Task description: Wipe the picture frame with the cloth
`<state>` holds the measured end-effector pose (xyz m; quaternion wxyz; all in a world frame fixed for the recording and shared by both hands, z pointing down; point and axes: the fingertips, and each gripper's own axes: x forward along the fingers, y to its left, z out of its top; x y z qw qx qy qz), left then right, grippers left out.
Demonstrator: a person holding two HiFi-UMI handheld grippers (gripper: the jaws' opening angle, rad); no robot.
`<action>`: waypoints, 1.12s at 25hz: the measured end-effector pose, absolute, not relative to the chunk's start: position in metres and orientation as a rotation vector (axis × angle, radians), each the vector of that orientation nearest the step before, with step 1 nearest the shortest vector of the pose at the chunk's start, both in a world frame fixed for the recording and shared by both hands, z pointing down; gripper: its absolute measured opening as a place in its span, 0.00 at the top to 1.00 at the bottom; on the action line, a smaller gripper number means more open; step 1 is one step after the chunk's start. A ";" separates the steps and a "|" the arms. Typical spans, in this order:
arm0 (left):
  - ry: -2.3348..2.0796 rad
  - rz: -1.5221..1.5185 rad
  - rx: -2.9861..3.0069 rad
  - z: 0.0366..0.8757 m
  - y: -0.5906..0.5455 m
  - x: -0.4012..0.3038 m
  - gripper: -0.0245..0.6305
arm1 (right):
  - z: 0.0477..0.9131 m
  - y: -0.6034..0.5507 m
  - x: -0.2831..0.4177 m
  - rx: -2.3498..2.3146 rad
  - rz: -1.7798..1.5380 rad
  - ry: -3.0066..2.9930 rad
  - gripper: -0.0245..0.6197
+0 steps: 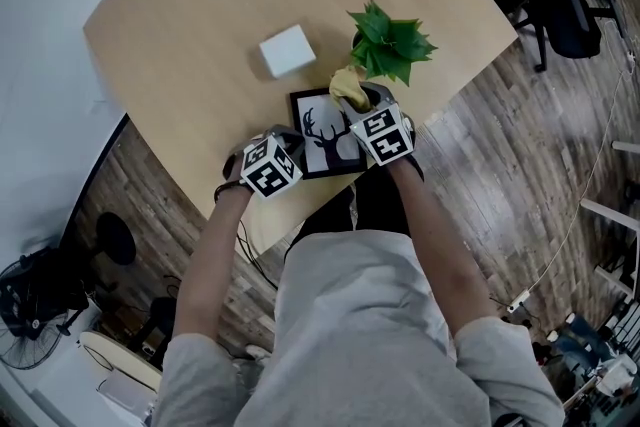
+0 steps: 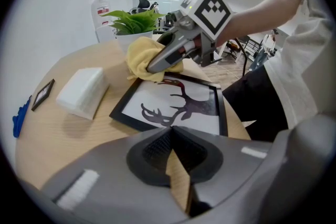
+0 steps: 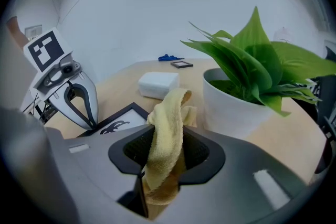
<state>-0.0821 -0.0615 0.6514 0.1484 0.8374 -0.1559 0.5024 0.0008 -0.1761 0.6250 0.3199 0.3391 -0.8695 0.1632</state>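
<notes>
One picture frame matters here: the black one with the deer silhouette. It lies flat on the table, close to the edge nearest you. Its near-left side is just ahead of your left fingers, and its far corner sits under your right fingers.

The yellow cloth is pinched between the fingers of the right gripper. A loose fold stands up past the tips, and in the left gripper view the bunched end sits at the frame's far corner. I can't tell whether it presses on the glass or only brushes it.

The fingers of your left gripper are closed on nothing. Their tips are just beside the frame's near-left edge, and whether they touch it can't be made out.

I judge the wipe to be at its start, working from that far corner. To do it well:

- Lower the right fingers so the cloth, not the finger tips, meets the glass.
- Draw it toward you in overlapping passes across the print.
- The frame is light and could slide off the table edge, so brace it with the closed left fingers against its border.

Just beyond your right fingers stands the potted plant. Sweep away from it so the leaves and pot aren't knocked. The white block, farther out to the left of the right fingers, is well clear.
</notes>
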 end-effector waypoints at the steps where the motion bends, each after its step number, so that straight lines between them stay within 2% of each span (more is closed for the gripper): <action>1: -0.449 1.446 2.408 0.651 -0.062 -0.082 0.88 | 0.625 -0.175 0.001 0.889 0.427 -2.285 0.76; 28: -0.521 1.442 2.417 0.651 -0.062 -0.082 0.88 | 0.630 -0.116 0.014 0.848 0.428 -2.281 0.76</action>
